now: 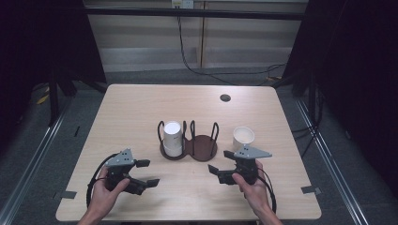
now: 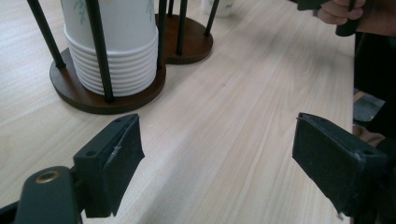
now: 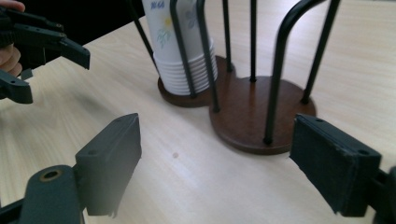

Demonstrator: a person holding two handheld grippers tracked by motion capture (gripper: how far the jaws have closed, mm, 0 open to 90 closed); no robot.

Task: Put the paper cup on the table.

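Both jaws apart, empty. Approach loose cup [image 1: 243,136], right of holder [image 1: 189,145], with right gripper [image 1: 224,168]; left gripper [image 1: 146,173] parked.

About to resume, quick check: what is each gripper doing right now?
Left gripper: open, holding nothing.
Right gripper: open, holding nothing.

Lab-like recording space, bare wooden table [image 1: 141,103], dark curtains [image 1: 42,42], trailing wall cables [image 1: 187,61]
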